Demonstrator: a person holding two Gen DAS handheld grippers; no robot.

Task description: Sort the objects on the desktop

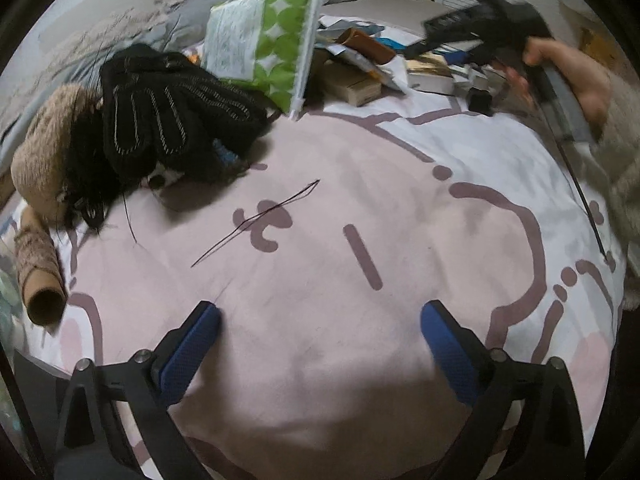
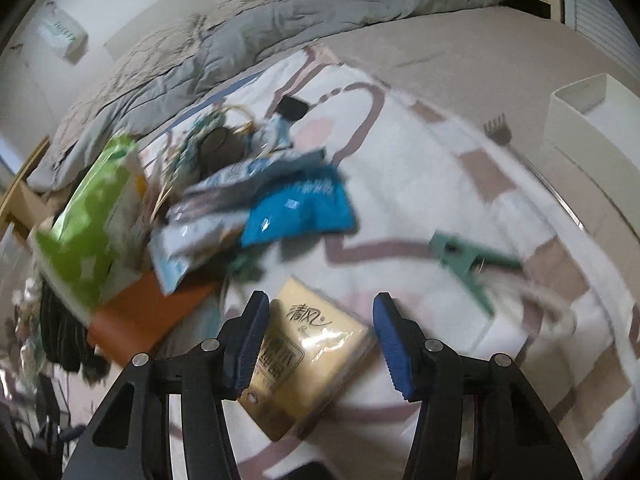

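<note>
A yellow tissue pack (image 2: 308, 356) lies on the pink-and-white blanket (image 2: 420, 208) between the blue pads of my right gripper (image 2: 320, 320). Both pads touch its sides, so the gripper is shut on it. My left gripper (image 1: 320, 320) hangs wide open over a bare pink patch of the blanket (image 1: 320, 200), with nothing between its fingers. A black hair elastic (image 1: 256, 220) lies ahead of it. In the left wrist view a person's hand (image 1: 580, 76) holds the other gripper at the top right, blurred.
Black gloves (image 1: 168, 120), a furry hat (image 1: 44, 152) and a cardboard tube (image 1: 40, 276) lie left. A green-and-white pouch (image 1: 272, 40) (image 2: 88, 240) leans on a pile of packets; a blue packet (image 2: 300, 208) tops it. A green clip (image 2: 464, 260) and white box (image 2: 592, 128) are right.
</note>
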